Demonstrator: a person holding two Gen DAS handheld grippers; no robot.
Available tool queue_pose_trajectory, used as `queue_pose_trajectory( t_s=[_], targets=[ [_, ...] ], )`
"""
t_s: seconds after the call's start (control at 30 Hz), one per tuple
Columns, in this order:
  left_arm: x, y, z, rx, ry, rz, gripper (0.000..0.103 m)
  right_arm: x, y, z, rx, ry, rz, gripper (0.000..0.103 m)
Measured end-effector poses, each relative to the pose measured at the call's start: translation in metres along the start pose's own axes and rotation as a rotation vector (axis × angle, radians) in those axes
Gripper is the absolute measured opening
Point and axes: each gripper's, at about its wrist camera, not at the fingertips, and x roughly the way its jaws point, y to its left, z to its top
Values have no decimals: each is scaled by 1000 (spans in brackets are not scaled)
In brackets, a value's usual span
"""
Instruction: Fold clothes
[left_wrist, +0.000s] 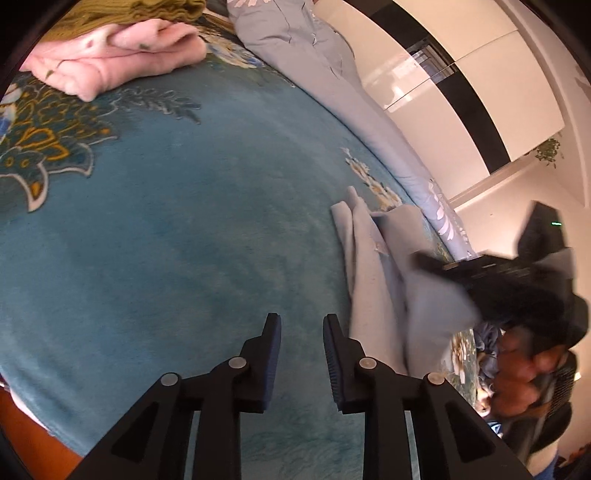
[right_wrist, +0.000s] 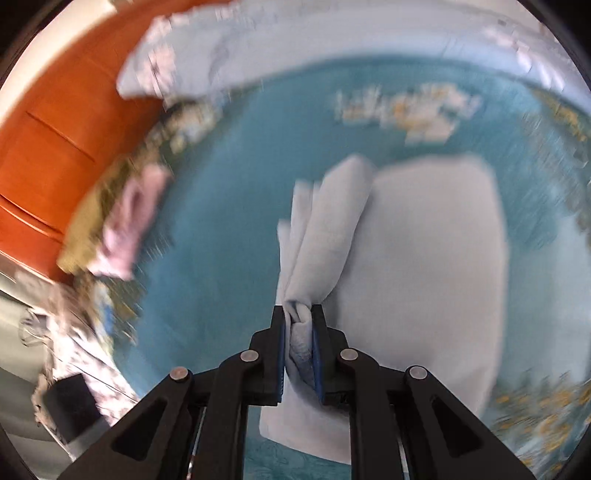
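Observation:
A pale blue garment (right_wrist: 424, 258) lies on the teal floral blanket (right_wrist: 229, 206). My right gripper (right_wrist: 299, 317) is shut on a bunched fold of it, which rises toward the jaws. In the left wrist view the same garment (left_wrist: 373, 280) hangs at the right, held by my right gripper (left_wrist: 443, 264), which looks dark and blurred. My left gripper (left_wrist: 302, 325) is open and empty, just above the blanket (left_wrist: 177, 236) and to the left of the garment.
A folded pink garment (left_wrist: 122, 55) lies at the far left with an olive one (left_wrist: 140, 14) behind it. A grey floral quilt (left_wrist: 332, 74) borders the blanket. An orange wooden headboard (right_wrist: 55, 147) stands at the left. The right wrist view is motion-blurred.

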Motion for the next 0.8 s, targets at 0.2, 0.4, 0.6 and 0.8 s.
queue_pose_trajectory(
  t_s=[0.2,0.4,0.6,0.8],
  targets=[
    [2,2,0,-5,17,-33,31,-28,7,-16,-109,-10,179,38],
    [17,-26,-5,-5,83,-251,40,-89,-42,-34,-56,-172,122,45],
    [32,-57,4,-49,131,-402,61,-87,-112,-67,156,-144,120,45],
    [49,-71,10,-62,147,-341,45,-90,-129,-79,178,-127,131,45]
  ],
)
